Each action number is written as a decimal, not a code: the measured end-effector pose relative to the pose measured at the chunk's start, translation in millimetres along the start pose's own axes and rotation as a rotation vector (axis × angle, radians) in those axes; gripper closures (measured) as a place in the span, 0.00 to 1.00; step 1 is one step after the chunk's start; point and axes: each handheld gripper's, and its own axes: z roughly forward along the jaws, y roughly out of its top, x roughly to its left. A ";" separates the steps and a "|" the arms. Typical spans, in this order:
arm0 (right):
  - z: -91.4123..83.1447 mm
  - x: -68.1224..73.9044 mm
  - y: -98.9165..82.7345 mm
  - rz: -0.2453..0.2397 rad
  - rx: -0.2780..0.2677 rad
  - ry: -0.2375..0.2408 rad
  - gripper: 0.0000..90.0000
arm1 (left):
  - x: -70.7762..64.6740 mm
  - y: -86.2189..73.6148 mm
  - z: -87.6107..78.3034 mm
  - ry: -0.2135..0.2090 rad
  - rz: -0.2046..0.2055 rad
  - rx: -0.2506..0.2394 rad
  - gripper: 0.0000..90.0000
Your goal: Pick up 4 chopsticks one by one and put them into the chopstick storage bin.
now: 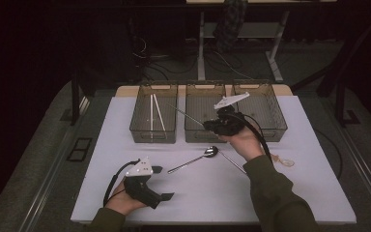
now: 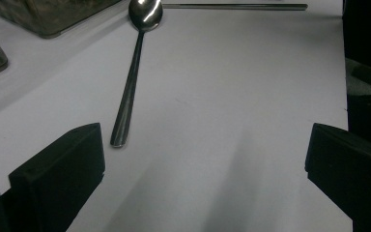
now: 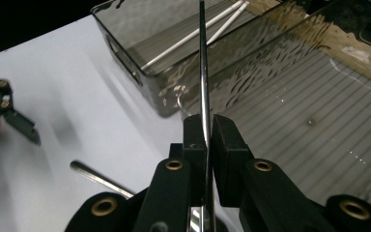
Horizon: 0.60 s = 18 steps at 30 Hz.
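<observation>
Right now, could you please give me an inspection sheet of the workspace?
Surface: white table, flat, bare between the things.
Job's things: thin metal utensil clamped in the right gripper, its shaft reaching over the middle bin; spoon lying loose on the table; another metal utensil beside it; two white sticks in the left bin; right bin.
Clutter: small pale object near the table's right side, too small to identify.
Grippers: left gripper open, low over the table, holding nothing.
Cables: black cable trailing from the left gripper.
Surroundings: dark room, grey floor, desk legs and loose wires behind the table.
</observation>
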 end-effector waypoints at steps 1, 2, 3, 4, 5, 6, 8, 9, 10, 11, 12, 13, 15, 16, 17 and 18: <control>3.3 0.0 2.8 0.004 0.004 0.001 0.94 | 0.0 0.0 0.0 -0.001 0.000 -0.001 0.00; 6.8 0.0 5.4 0.005 0.005 0.001 0.94 | 0.0 0.0 0.0 -0.001 0.000 -0.001 0.00; 10.1 0.2 8.0 0.007 0.009 -0.002 0.94 | 0.2 0.0 -0.2 -0.001 0.001 -0.001 0.00; 13.7 0.2 10.5 0.009 0.012 -0.005 0.94 | 0.2 0.0 -0.2 -0.002 -0.003 -0.004 0.00; 17.0 0.1 13.0 0.010 0.016 -0.006 0.94 | 0.5 0.0 -0.4 -0.002 -0.001 -0.003 0.00; 20.3 0.0 15.6 0.012 0.018 -0.009 0.94 | 0.8 -0.1 -0.4 -0.002 -0.002 -0.003 0.00; 26.4 0.1 20.8 0.019 0.021 -0.014 0.94 | 1.0 -0.1 -0.4 -0.002 -0.003 -0.004 0.00; 29.5 0.2 23.5 0.022 0.025 -0.016 0.94 | 1.0 0.0 -0.5 -0.002 -0.002 -0.004 0.00; 32.7 0.2 26.1 0.021 0.025 -0.017 0.94 | 1.1 0.0 -0.4 -0.003 -0.003 -0.006 0.00; 35.8 0.2 28.8 0.022 0.026 -0.016 0.94 | 1.2 -0.1 -0.3 -0.004 -0.003 -0.008 0.00; 38.7 0.8 31.6 0.024 0.030 -0.020 0.94 | 1.5 0.0 -0.3 -0.004 -0.002 -0.009 0.00; 41.5 1.1 34.4 0.026 0.033 -0.023 0.94 | 1.6 -0.1 -0.2 -0.006 -0.003 -0.010 0.00; 47.1 1.3 40.3 0.027 0.036 -0.029 0.94 | 1.9 0.1 -0.3 -0.007 -0.003 -0.009 0.00; 49.8 1.5 43.4 0.027 0.039 -0.031 0.94 | 2.3 0.1 -0.4 -0.007 0.000 -0.008 0.00; 52.9 1.7 46.6 0.027 0.042 -0.035 0.94 | 2.3 0.1 -0.3 -0.007 -0.002 -0.010 0.00; 55.8 1.9 49.8 0.028 0.047 -0.037 0.94 | 2.4 0.2 -0.2 -0.006 -0.001 -0.009 0.00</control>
